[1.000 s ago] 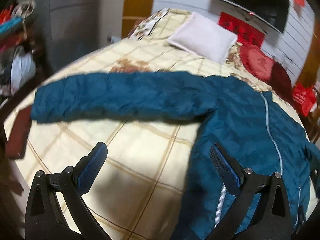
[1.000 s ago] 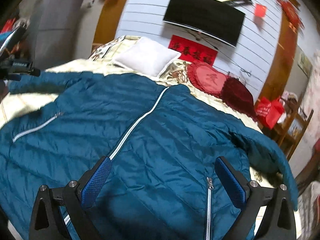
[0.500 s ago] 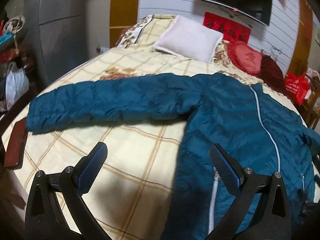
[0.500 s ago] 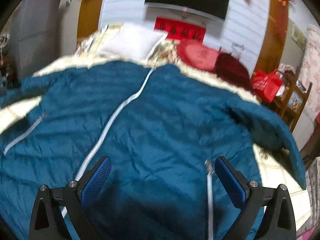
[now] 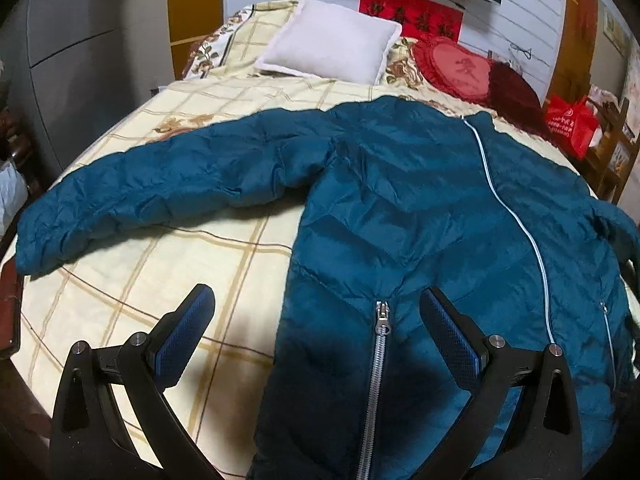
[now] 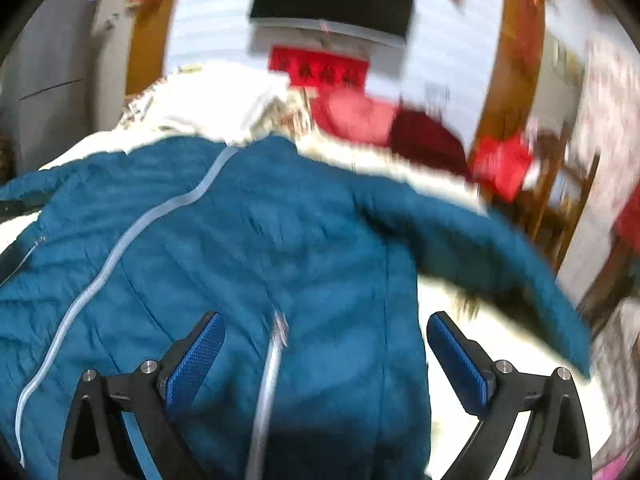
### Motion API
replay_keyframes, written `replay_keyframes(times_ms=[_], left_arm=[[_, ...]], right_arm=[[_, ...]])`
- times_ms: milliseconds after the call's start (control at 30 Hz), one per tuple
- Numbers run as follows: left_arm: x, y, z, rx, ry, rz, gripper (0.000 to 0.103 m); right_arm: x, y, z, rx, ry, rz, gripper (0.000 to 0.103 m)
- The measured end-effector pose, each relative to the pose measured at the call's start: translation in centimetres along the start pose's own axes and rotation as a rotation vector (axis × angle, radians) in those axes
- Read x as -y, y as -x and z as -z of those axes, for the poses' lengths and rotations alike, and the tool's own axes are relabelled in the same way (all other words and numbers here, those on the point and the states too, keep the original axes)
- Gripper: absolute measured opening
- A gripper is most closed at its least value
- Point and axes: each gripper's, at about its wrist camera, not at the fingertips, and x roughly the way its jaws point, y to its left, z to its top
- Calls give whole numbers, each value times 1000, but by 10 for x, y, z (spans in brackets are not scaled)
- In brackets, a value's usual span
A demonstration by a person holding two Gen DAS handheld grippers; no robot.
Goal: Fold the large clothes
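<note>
A large teal puffer jacket (image 5: 420, 208) lies zipped and face up on a bed (image 5: 168, 280), with one sleeve (image 5: 168, 188) stretched out to the left. My left gripper (image 5: 316, 308) is open above the jacket's left hem, by a pocket zipper (image 5: 380, 340). In the blurred right wrist view the jacket (image 6: 240, 248) fills the lower frame and its right sleeve (image 6: 480, 256) hangs toward the bed's right edge. My right gripper (image 6: 326, 334) is open over the right pocket zipper (image 6: 276, 344). Neither holds anything.
A white pillow (image 5: 332, 46) and red cushions (image 5: 472, 68) lie at the head of the bed. A red bag (image 5: 572, 124) and wooden furniture (image 5: 612, 148) stand at the right. A grey wardrobe (image 5: 68, 52) stands at the left. A TV (image 6: 332, 4) hangs on the wall.
Both grippers have swung to the right: the left one now sits over the jacket's hem instead of the bare bedspread, and the right one has moved toward the right sleeve side.
</note>
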Motion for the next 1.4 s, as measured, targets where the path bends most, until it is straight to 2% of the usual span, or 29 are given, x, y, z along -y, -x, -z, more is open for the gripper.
replay_keyframes(times_ms=[33, 67, 167, 233, 300, 367, 433, 533, 600, 667, 767, 833, 933, 1033, 1200, 1300, 1400], left_arm=[[0, -2, 0, -7, 1, -8, 103], [0, -4, 1, -12, 2, -18, 103], [1, -9, 2, -33, 2, -38, 103], [1, -10, 3, -38, 1, -45, 103], [3, -10, 3, -38, -10, -43, 103], [5, -9, 4, -37, -22, -45, 103], [7, -9, 5, -34, -35, -48, 103], [10, -9, 4, -32, -45, -50, 103], [11, -10, 5, -35, -52, -54, 103], [12, -11, 5, -36, -59, -56, 103], [11, -11, 6, -42, -55, -59, 103], [9, -13, 6, -50, -52, -57, 103], [5, -17, 6, -67, -39, -63, 103], [0, -22, 6, -87, -26, -68, 103], [-6, -27, 6, -103, -3, -66, 103], [-1, -27, 6, -98, -22, -69, 103], [5, -26, 7, -89, -51, -78, 103]], right_arm=[[5, -4, 4, -43, -27, -45, 100], [11, -6, 9, -82, -67, -129, 100], [23, -2, 12, -81, -150, -217, 100], [32, -5, 14, -91, -198, -226, 100], [35, -8, 14, -108, -221, -182, 100], [42, -18, 13, -145, -213, -53, 100], [51, -24, 8, -170, -230, 40, 100], [73, -22, -9, -103, -326, 110, 100], [83, -27, -23, -94, -367, 139, 100], [98, -42, -40, -92, -432, 131, 100], [113, -75, -57, -146, -471, 127, 100], [131, -107, -65, -213, -520, 74, 100], [157, -138, -73, -255, -572, 118, 100], [185, -149, -90, -207, -617, 109, 100], [198, -161, -120, -155, -548, 133, 100], [199, -165, -127, -132, -514, 140, 100], [200, -167, -121, -126, -537, 125, 100]])
